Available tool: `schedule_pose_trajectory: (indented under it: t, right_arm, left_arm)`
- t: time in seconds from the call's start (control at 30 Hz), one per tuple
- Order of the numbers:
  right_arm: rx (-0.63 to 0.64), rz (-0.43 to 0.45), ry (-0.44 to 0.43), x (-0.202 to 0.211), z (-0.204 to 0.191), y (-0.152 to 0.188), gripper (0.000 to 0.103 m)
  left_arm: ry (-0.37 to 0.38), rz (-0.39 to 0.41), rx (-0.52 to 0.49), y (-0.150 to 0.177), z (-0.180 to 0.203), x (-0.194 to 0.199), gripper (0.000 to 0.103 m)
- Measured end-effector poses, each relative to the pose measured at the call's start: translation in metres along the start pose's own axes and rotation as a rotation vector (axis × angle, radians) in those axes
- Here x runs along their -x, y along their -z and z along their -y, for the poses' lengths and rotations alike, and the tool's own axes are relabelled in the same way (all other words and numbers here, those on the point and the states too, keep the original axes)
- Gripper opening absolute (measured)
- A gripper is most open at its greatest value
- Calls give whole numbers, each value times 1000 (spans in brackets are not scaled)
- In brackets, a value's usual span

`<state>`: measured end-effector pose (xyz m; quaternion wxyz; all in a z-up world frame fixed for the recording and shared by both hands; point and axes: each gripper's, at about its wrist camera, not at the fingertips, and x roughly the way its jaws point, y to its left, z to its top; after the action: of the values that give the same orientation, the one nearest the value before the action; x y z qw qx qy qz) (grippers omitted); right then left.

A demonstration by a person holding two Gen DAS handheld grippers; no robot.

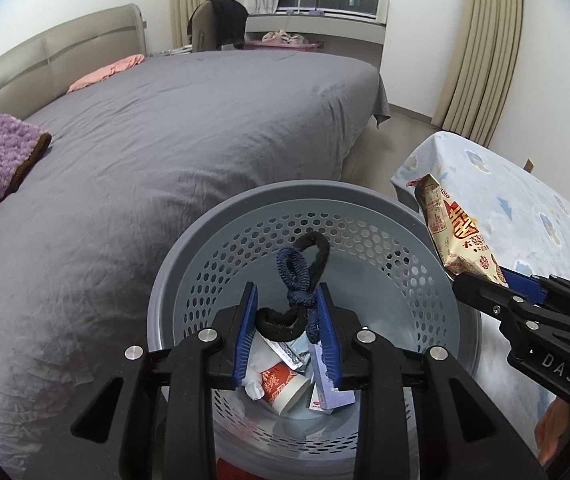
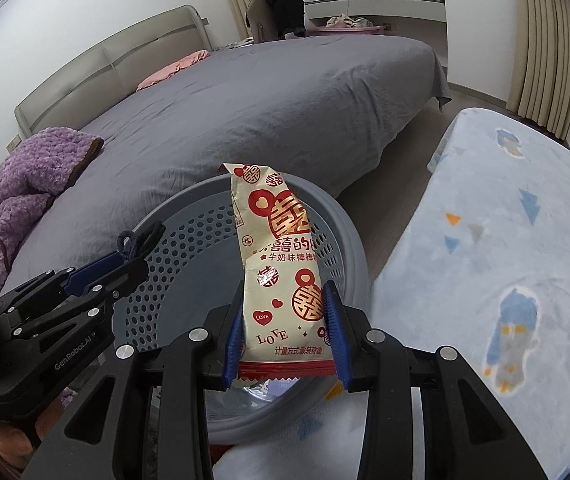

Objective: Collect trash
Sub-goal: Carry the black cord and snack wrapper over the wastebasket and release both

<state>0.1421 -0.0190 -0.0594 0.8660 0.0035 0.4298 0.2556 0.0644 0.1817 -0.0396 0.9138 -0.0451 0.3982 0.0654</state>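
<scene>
The left gripper [image 1: 287, 322] clamps two knotted hair ties [image 1: 300, 280] above the bin [image 1: 189, 256] (contents partly hidden); the right gripper [image 2: 285, 330] pinches one snack wrapper [image 2: 281, 264], bin beyond.

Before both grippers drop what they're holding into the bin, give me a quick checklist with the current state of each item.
1. Left gripper over the bin's opening: ok, the knotted hair ties hang above the trash inside.
2. Hair ties between the left pads: ok, though whether the pads press on them cannot tell.
3. Right gripper shut on the snack wrapper: ok, clamped near its crimped end.
4. Wrapper fully over the opening: cannot tell; the left wrist view shows it by the bin's right rim.
5. Room in the bin: ok, only a paper cup, tissue and small packets at the bottom.
</scene>
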Motion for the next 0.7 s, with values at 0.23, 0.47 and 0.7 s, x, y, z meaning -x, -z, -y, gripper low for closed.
schedule_pose_trajectory:
  t: [0.23, 0.47, 0.7]
  right_arm:
    - [5, 30, 3, 2, -4, -2, 58]
    - [1, 29, 11, 5, -5, 2, 58]
    - [-14, 35, 21, 8, -6, 4, 58]
  left_arm:
    - [-31, -12, 23, 0, -6, -3, 56]
    - [-50, 5, 34, 0, -10, 2, 70]
    - [-57, 22, 41, 0, -13, 7, 78]
